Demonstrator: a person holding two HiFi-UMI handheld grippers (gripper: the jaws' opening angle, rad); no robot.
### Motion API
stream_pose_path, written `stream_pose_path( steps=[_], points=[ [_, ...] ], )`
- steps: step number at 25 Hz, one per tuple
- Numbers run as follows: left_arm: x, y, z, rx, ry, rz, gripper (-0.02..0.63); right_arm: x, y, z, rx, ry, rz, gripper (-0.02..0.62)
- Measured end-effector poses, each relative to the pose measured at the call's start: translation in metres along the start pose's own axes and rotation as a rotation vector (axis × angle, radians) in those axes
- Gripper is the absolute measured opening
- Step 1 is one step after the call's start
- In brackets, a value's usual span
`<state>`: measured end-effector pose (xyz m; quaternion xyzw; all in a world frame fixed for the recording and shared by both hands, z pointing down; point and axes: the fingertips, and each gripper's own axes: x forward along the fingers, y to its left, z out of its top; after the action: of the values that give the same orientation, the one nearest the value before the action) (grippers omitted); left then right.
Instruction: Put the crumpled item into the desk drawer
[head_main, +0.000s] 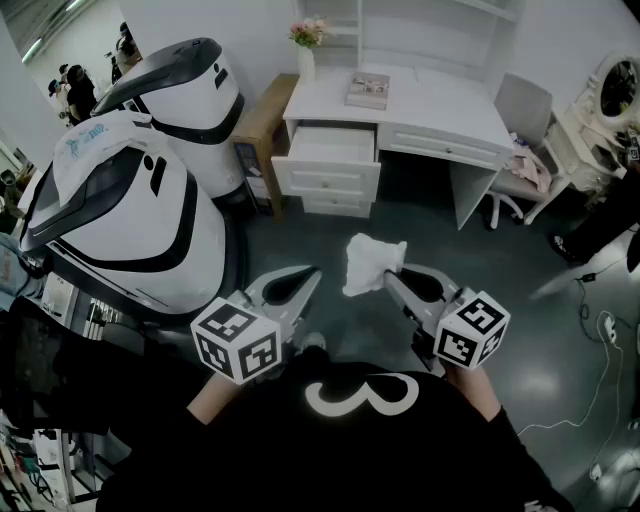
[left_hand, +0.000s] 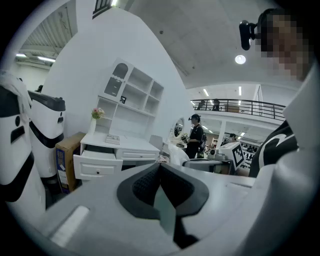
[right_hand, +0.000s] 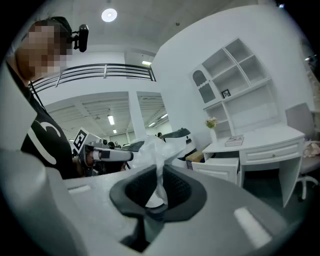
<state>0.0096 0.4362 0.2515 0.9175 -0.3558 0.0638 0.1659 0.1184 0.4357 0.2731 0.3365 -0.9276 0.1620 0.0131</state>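
A crumpled white plastic item (head_main: 368, 262) hangs in the air in front of the white desk (head_main: 430, 105), pinched by my right gripper (head_main: 390, 274). In the right gripper view the crumpled item (right_hand: 156, 155) sticks up from between the closed pads. The desk's top left drawer (head_main: 330, 148) stands pulled open, well beyond the item. My left gripper (head_main: 306, 279) is beside the right one, its jaws together with nothing between them; the left gripper view shows its pads (left_hand: 145, 185) meeting. The open drawer (left_hand: 96, 162) also shows there, far left.
Two large white-and-black machines (head_main: 150, 200) stand at the left. A cardboard box (head_main: 262, 135) sits between them and the desk. On the desk are a book (head_main: 367, 90) and a flower vase (head_main: 306, 45). A chair (head_main: 520, 150) stands at the right. Other people stand in the background.
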Motion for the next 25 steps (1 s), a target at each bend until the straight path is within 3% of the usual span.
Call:
stream_pose_path(
  steps=[13,25],
  points=[
    [0.031,0.029,-0.002,0.007,-0.014,-0.018,0.011,0.023,-0.040,-0.006,0.012,-0.013,-0.046,0.038],
    [0.093,0.105,0.017,-0.015,0.030,-0.047,0.011,0.089,-0.110,0.010,0.035,0.002,-0.082,0.038]
  ],
)
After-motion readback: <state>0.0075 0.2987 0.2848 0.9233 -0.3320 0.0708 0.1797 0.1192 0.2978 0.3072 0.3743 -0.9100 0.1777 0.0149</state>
